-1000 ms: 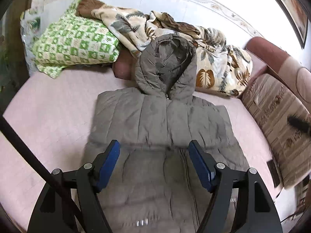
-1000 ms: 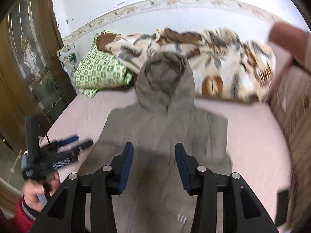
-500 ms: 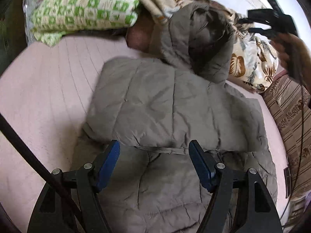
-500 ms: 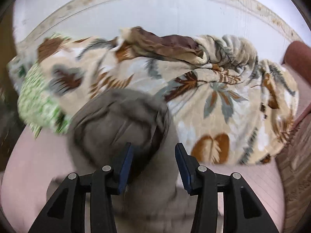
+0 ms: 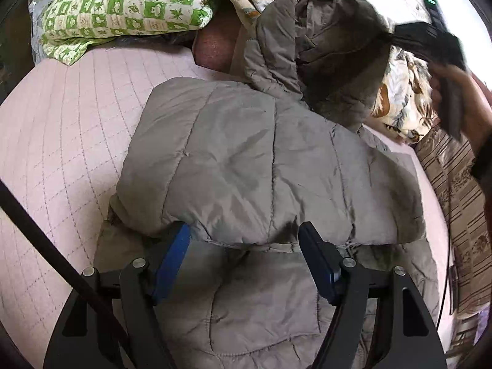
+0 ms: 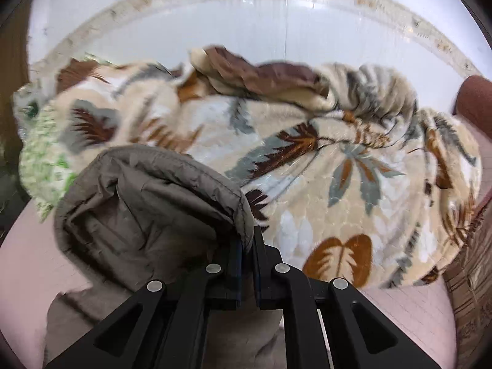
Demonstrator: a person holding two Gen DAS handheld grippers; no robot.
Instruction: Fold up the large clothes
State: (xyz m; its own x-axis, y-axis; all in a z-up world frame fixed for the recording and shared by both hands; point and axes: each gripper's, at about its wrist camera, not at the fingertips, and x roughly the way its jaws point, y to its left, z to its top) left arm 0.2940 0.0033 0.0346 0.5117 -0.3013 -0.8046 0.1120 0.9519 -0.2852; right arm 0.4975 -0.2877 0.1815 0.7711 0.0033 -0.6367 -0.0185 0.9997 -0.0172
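A grey-brown quilted jacket [image 5: 261, 160] lies flat on the pink bed, sleeves folded across its chest. Its hood [image 5: 307, 30] points toward the far pillows. My left gripper [image 5: 246, 252] hovers open just over the lower edge of the folded sleeves, with nothing between its blue pads. In the right wrist view, my right gripper [image 6: 247, 240] is shut on the right rim of the hood [image 6: 147, 203], and the fabric edge is pinched between the pads. The left wrist view shows that gripper [image 5: 430, 40] and the hand [image 5: 461, 98] holding it at the hood's far right.
A green checked pillow [image 5: 129, 6] and a leaf-patterned blanket [image 6: 338, 169] are piled behind the hood. A striped brown cushion [image 5: 455, 190] lines the right side. Pink quilted sheet [image 5: 61, 129] spreads to the left, crossed by a black cable [image 5: 46, 246].
My right gripper swept up from the jacket's body to the hood and closed on its rim. My left gripper dropped closer to the folded sleeves, then held still, still open.
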